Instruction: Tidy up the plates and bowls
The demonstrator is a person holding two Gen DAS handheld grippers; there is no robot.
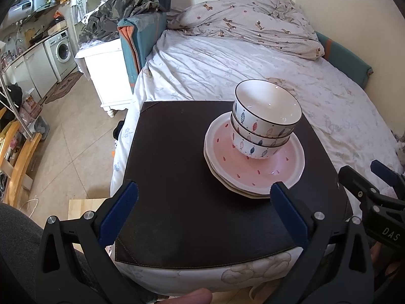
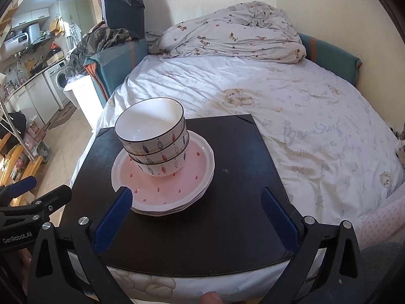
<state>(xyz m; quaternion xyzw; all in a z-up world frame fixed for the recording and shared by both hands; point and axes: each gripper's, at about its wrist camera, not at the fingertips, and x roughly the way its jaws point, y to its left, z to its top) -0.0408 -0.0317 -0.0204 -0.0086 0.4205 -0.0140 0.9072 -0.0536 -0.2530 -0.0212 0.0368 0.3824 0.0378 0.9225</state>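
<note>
Partly hidden: lower plates (image 1: 253, 194) under 3 bowls (image 1: 265, 124), count unclear.

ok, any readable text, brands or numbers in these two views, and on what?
"DAS": on the right claw body, letters cut off at the frame edge.
"GenRobot.AI": on the left claw body.
Cursive print on the bedsheet: starts "Be", the rest unreadable.
Display on the kitchen appliance: too blurred.
</note>
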